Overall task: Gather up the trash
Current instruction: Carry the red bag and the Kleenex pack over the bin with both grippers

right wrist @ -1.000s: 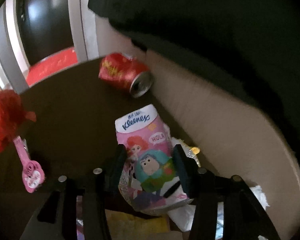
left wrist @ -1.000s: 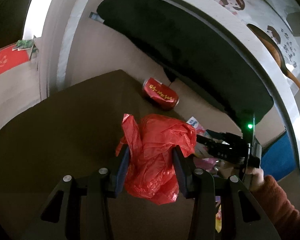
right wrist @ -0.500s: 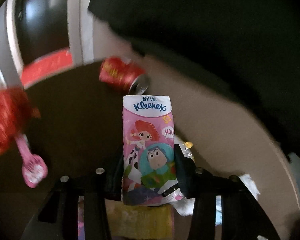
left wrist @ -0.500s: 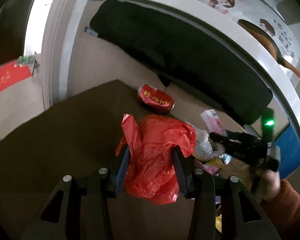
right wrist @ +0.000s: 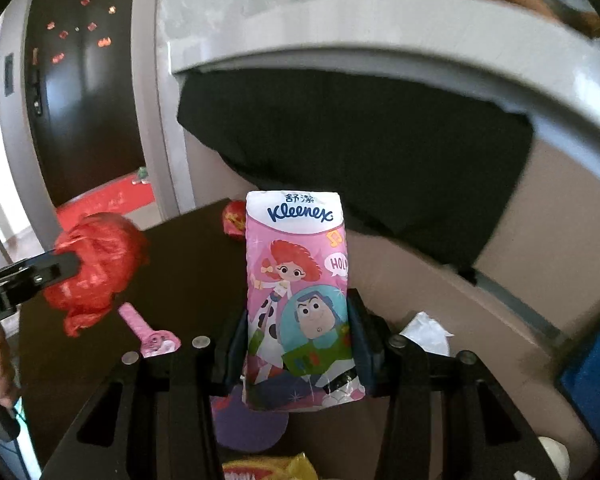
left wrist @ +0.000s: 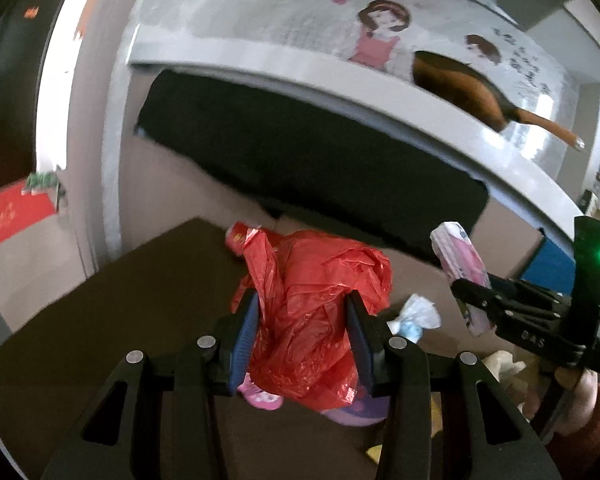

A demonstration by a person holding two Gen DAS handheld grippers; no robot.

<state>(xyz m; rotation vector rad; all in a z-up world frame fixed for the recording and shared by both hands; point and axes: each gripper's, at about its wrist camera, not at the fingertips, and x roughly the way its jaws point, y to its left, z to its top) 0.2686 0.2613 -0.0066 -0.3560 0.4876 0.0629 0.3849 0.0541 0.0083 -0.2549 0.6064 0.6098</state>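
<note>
My left gripper (left wrist: 302, 316) is shut on a crumpled red plastic bag (left wrist: 316, 300) and holds it above the dark brown table (left wrist: 100, 340). The bag also shows at the left of the right wrist view (right wrist: 96, 264). My right gripper (right wrist: 298, 332) is shut on a pink Kleenex tissue pack (right wrist: 298, 292), held upright above the table. The pack shows in the left wrist view (left wrist: 462, 264) at the right. A red drink can (right wrist: 233, 218) lies on the table's far side, partly hidden behind the pack. In the left wrist view the can (left wrist: 240, 236) peeks out behind the bag.
On the table lie a pink wrapper (right wrist: 148, 330), white crumpled tissue (right wrist: 424, 332), a purple piece (right wrist: 248, 428) and a yellow wrapper (right wrist: 268, 468). A black cloth (left wrist: 300, 152) hangs beyond the table under a white ledge (left wrist: 380, 92). A blue object (right wrist: 596, 364) stands at right.
Both grippers have risen from the table with their loads. The tissue pack has gone from tilted to upright. The can now sits lower and is partly hidden behind the held things.
</note>
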